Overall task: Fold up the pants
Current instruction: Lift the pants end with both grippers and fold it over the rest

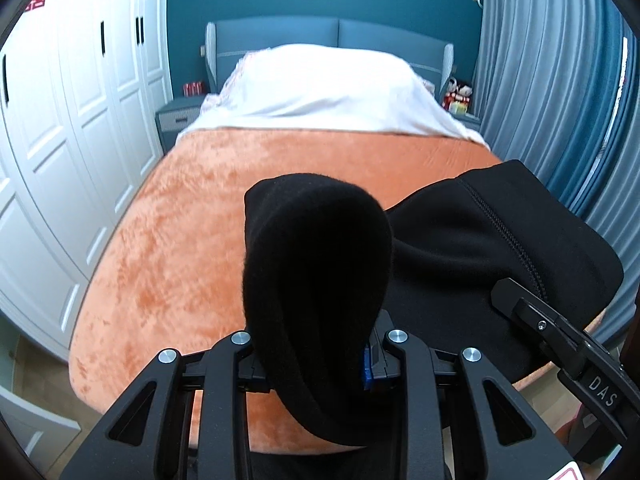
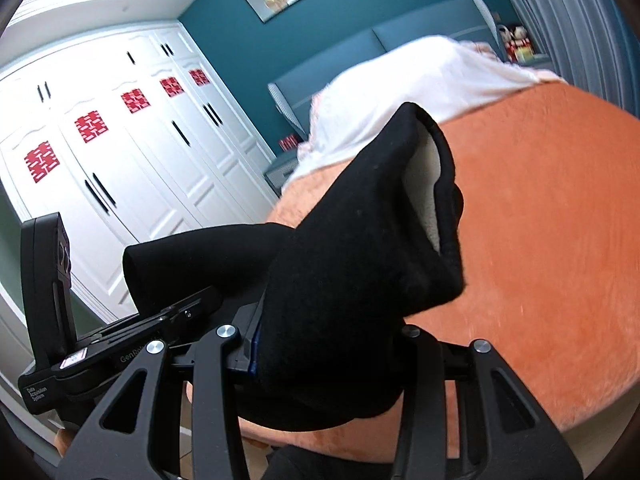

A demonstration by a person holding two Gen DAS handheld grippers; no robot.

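Left gripper [image 1: 316, 364] clamps a bunched fold of the black pants [image 1: 320, 264]. Right gripper [image 2: 320, 356] grips the pants too, above the near end of the orange blanket [image 2: 540, 240].

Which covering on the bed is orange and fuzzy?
The orange blanket on the near part of the bed, under the black pants. The white cover by the headboard is smooth and pale.

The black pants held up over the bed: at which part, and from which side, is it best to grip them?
Grip the black pants at their upper edge, from the foot of the orange bed, one corner per tool: left tool, right tool. The fabric bunches thickly there and hangs between them.
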